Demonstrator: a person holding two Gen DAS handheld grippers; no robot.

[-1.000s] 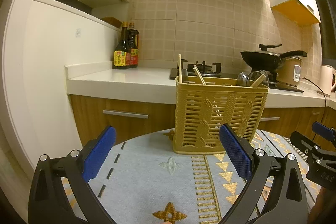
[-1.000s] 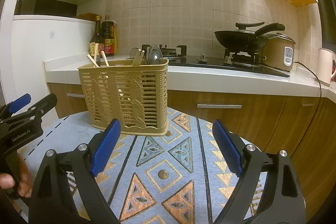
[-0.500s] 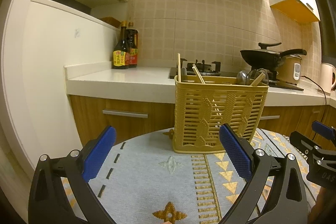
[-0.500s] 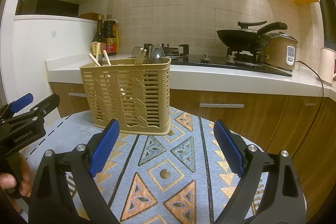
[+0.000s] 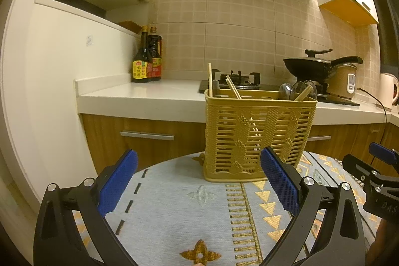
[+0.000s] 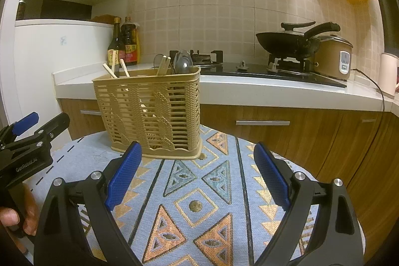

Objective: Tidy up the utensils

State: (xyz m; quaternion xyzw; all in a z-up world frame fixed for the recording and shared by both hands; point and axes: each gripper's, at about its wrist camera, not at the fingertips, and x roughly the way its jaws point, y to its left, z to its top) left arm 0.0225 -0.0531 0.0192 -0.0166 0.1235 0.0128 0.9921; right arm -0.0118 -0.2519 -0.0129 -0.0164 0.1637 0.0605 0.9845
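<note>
Nothing of note has moved since the earlier frames: both tools hang where they were, and the basket shows only a slight drift in each view. Nearest, the left tool (image 5: 199, 181) has its jaws spread wide with nothing between the blue pads (image 5: 118, 182); the right tool (image 6: 198, 176) is likewise wide open and empty. Both hover above the patterned cloth (image 6: 194, 206) that covers the round counter (image 5: 174, 203), with no loose utensil visible on it. Beyond the tools, the yellow slatted basket (image 5: 256, 133) stands upright near the far edge of the counter, holding chopsticks (image 5: 233, 91) toward its left end and spoons (image 6: 183, 62) toward its right end, with at least one more chopstick leaning among the spoons. The step in hand appears to be sorting within the basket, or a final check. To regroup a stray stick, bring one tool in from above, narrow the jaws before entry, pinch the stick near its exposed tip and lift straight up to avoid catching the slats. The basket is light and sits close to the counter's far edge, so a sideways pull could tip or slide it; the other tool may steady its rim. Open room lies on the near cloth and above the basket. Farther back, the kitchen worktop (image 5: 139, 96) carries sauce bottles (image 5: 147, 59) and a wok (image 6: 289, 41), well apart from the work.
</note>
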